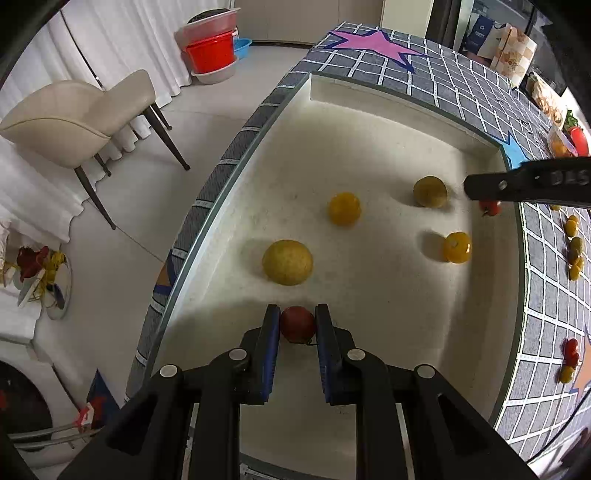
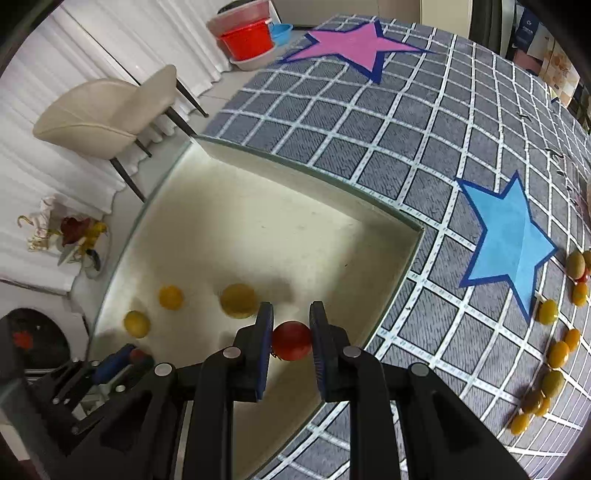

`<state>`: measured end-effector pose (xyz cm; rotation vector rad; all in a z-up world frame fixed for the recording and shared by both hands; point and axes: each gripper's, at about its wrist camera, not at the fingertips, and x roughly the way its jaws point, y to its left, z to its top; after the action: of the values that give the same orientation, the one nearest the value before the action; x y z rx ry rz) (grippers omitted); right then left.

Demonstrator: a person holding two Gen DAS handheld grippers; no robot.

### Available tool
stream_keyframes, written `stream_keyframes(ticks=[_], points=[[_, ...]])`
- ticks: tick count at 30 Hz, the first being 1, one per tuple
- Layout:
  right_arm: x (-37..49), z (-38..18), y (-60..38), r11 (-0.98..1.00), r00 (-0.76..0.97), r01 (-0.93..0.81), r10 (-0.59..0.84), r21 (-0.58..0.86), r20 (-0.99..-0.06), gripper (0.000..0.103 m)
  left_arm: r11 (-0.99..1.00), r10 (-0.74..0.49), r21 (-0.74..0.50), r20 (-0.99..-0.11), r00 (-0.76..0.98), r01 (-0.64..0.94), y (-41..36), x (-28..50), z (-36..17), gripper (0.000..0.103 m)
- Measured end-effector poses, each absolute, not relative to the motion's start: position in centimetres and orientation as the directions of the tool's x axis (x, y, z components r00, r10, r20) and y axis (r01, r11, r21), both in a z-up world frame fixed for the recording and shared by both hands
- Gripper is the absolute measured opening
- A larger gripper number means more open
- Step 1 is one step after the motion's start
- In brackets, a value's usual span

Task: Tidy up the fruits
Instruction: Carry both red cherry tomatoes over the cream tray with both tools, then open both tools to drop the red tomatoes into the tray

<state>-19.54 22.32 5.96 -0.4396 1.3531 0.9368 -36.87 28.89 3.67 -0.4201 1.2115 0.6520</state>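
Little writing could be read: the side of the right gripper [image 1: 491, 202], seen from the left wrist view, carried raised characters too blurred to make out, and a dark blue bag [image 1: 480, 31] at the far edge of the bench bore a white logo and text that stayed illegible.

The left gripper [image 1: 297, 325] was closed about a red tomato [image 1: 297, 324], the blue pads touching both its sides, low over the near part of the white tray [image 1: 369, 110]. The tomato was nearly round, so no long axis showed; its thin stem end pointed down and back toward the camera.

The right gripper [image 2: 291, 339] was likewise clamped on a second red tomato [image 2: 291, 340], held over the tray's right-hand edge, a bit of stalk showing at its lower left.

Four yellow fruits lay apart on the tray floor: a large one [image 1: 287, 262], a smaller orange-yellow one [image 1: 344, 208], a greenish one [image 1: 430, 191] and one [image 1: 457, 247] turned stem end toward the camera.

More yellow and red fruits [image 2: 554, 354] lay in a loose line on the grey grid cloth [image 2: 369, 140], near a blue star [image 2: 508, 243].
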Motion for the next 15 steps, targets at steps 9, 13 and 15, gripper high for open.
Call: stream_keyframes(ticks=[9,13,15], points=[[-19.7,4.5,23.1,0.57,-0.055,-0.793,0.286,0.216,-0.956,0.023,0.76,0.241,0.056,-0.95,0.2,-0.647,28.8,-36.7,3.7,0.021],[-19.6,4.4,23.3,0.57,-0.074,-0.786,0.296,0.238,-0.952,0.025,0.767,0.264,0.087,-0.946,0.19,-0.636,28.6,-36.5,3.9,0.064],[-19.4,4.6,23.2,0.577,-0.082,-0.776,0.31,0.256,-0.947,0.034,0.764,0.293,0.097,-0.933,0.209,-0.638,28.5,-36.7,4.5,0.08]])
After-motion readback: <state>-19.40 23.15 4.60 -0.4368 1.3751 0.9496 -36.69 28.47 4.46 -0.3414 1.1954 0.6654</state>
